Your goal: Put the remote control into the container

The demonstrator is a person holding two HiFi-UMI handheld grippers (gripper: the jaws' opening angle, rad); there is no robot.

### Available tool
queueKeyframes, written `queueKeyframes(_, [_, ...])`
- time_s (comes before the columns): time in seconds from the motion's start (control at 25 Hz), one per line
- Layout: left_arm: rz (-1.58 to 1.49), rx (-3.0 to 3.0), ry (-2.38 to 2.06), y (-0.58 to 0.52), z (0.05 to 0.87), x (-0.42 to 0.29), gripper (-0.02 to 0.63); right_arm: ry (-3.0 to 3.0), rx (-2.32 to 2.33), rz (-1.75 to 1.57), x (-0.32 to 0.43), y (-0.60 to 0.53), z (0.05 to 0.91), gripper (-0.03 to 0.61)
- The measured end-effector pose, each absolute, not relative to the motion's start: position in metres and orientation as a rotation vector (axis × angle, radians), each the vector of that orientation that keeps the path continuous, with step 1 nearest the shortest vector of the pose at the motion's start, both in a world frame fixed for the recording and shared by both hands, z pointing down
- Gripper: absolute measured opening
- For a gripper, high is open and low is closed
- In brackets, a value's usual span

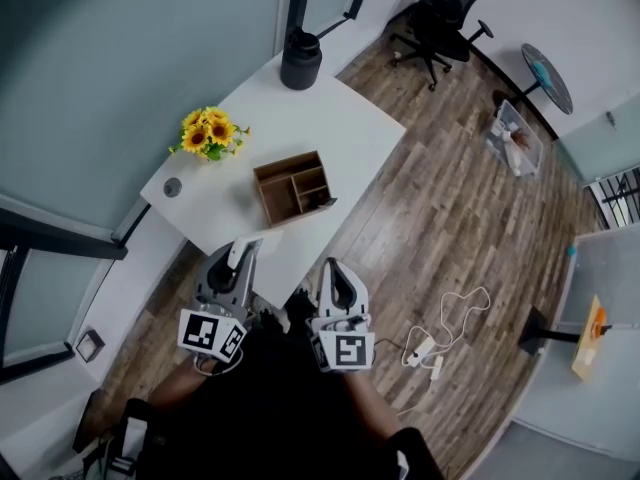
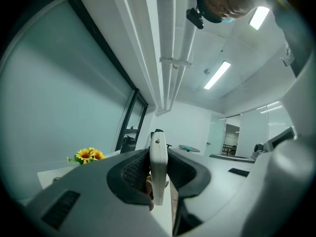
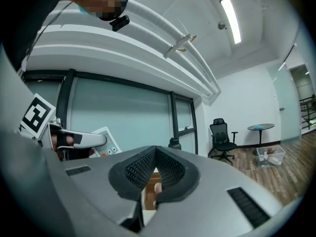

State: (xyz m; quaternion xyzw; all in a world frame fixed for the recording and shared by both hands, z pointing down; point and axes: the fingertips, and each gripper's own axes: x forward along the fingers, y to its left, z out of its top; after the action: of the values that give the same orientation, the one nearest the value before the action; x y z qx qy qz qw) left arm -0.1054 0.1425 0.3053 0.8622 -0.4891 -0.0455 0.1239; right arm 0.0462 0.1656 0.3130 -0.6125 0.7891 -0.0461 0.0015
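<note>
My left gripper [image 1: 232,268] is clamped on the white remote control [image 2: 158,159], held edge-on, short of the wooden container [image 1: 293,188]. It looks light, rigid and slick, so gripping mid-body seems safest. My right gripper [image 3: 155,169] is closed, empty.

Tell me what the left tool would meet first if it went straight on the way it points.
Probably the wooden container on the white table; the remote it grips would touch first. Depth is unclear.
</note>
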Motion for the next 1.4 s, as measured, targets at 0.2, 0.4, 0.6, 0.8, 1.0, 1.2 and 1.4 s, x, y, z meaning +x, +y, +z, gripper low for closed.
queueKeyframes(0.2, [-0.112,2.520,-1.402,0.149,0.311,-0.107,0.095,2.466,-1.923,-0.136,0.043,0.178,0.312,0.005])
queueKeyframes(0.4, [-0.094,2.537,-1.378,0.148,0.311,-0.091,0.095,2.469,-1.892,-0.144,0.045,0.184,0.316,0.005])
queueKeyframes(0.6, [-0.080,2.548,-1.384,0.142,0.308,-0.071,0.095,2.467,-1.865,-0.159,0.058,0.177,0.317,0.005])
queueKeyframes(0.8, [-0.053,2.535,-1.416,0.133,0.308,-0.050,0.095,2.455,-1.833,-0.178,0.082,0.168,0.316,0.005])
queueKeyframes(1.0, [-0.027,2.504,-1.442,0.117,0.311,-0.028,0.095,2.463,-1.802,-0.220,0.107,0.157,0.320,0.005])
queueKeyframes(1.2, [-0.001,2.496,-1.489,0.103,0.312,-0.011,0.095,2.487,-1.749,-0.234,0.124,0.141,0.319,0.005])
queueKeyframes(1.4, [0.015,2.469,-1.525,0.084,0.324,-0.007,0.095,2.515,-1.703,-0.234,0.126,0.123,0.321,0.005])
